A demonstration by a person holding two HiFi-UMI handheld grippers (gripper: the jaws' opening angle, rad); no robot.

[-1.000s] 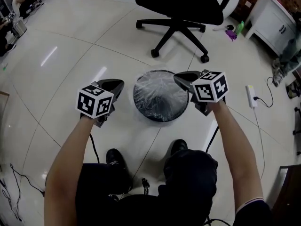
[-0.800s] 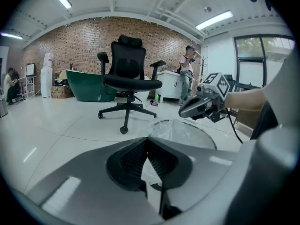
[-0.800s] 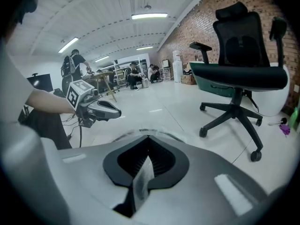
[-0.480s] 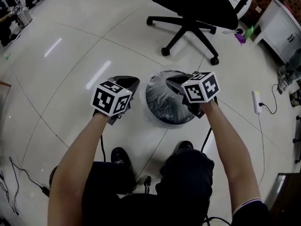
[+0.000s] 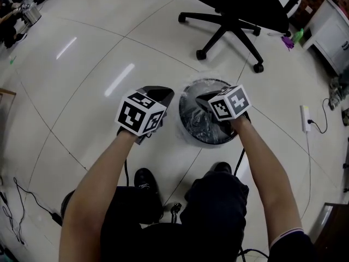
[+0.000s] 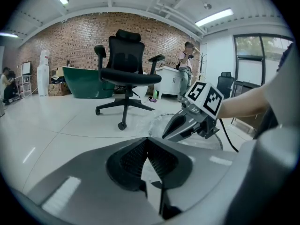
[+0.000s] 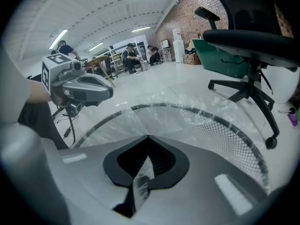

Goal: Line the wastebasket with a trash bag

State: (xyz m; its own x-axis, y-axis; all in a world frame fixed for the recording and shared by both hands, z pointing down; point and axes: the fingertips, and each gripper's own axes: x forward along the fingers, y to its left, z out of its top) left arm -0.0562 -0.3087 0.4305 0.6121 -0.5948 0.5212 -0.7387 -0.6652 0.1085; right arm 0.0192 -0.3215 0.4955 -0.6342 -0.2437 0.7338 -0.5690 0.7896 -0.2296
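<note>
A round black mesh wastebasket stands on the tiled floor, with a clear trash bag lying inside it and draped over its rim. My right gripper is shut and empty; it points down over the basket's mouth, above the crinkled film. In the right gripper view the mesh rim and the bag lie just beyond its closed tip. My left gripper is shut on nothing and hovers just left of the basket, apart from it. The left gripper view shows the right gripper above the bag.
A black office chair on castors stands just behind the basket. A white power strip with its cable lies to the right, near a white cabinet. The person's shoes are in front; cables trail at the left.
My right gripper has come down and to the left, from the basket's right rim to over its mouth. The left gripper stays beside the basket's left side.
</note>
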